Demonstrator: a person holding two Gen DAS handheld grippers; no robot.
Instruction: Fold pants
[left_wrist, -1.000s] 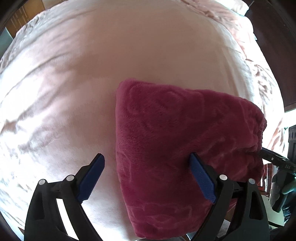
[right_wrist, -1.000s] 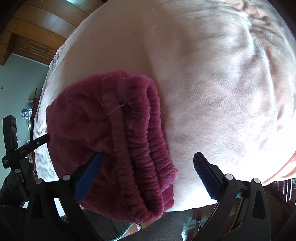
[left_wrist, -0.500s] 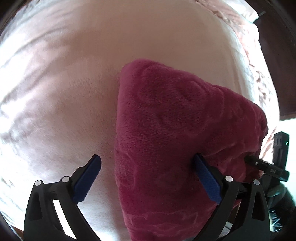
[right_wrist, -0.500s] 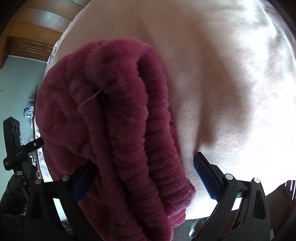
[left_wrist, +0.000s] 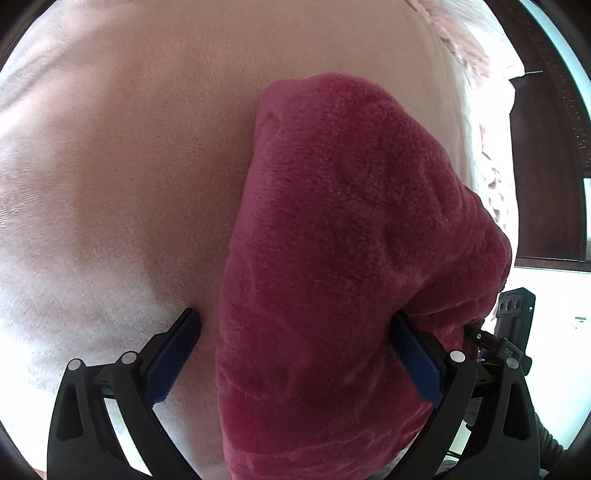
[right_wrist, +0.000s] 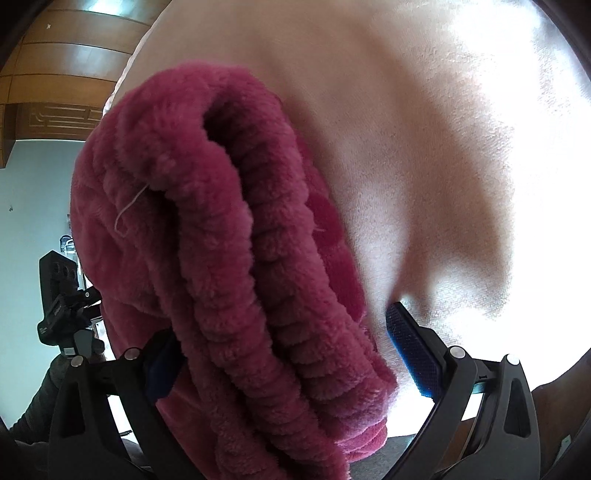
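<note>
My left gripper (left_wrist: 295, 336) stands spread wide, released, with the folded pants (left_wrist: 343, 258) lying between its blue pads: the left pad (left_wrist: 171, 360) sits on the pale pink bedspread (left_wrist: 129, 166) just beside the bundle's edge, apart from the fleece, while the right pad (left_wrist: 415, 363) is partly buried against the plush at about four o'clock of the bundle, though I cannot tell whether it presses. From this wrist the dark red pants fill the view from one o'clock down to six o'clock, a thick smooth slab resting on the bed, and my other tool shows as a black body at four o'clock near the rim. My right gripper (right_wrist: 280, 339) is also gaping and grips nothing: its right pad (right_wrist: 412, 349) stands clear over the bright bedspread (right_wrist: 424, 129) at four o'clock, and its left pad (right_wrist: 162, 369) is mostly hidden behind the fleece at eight o'clock. Here the pants (right_wrist: 207, 236) show their ribbed elastic waistband (right_wrist: 236, 258), stacked in layers and running from eleven o'clock down to six o'clock, a loose pale thread (right_wrist: 127, 214) hanging from it. Wooden panelling (right_wrist: 55, 74) lies at ten o'clock beyond the bed.
</note>
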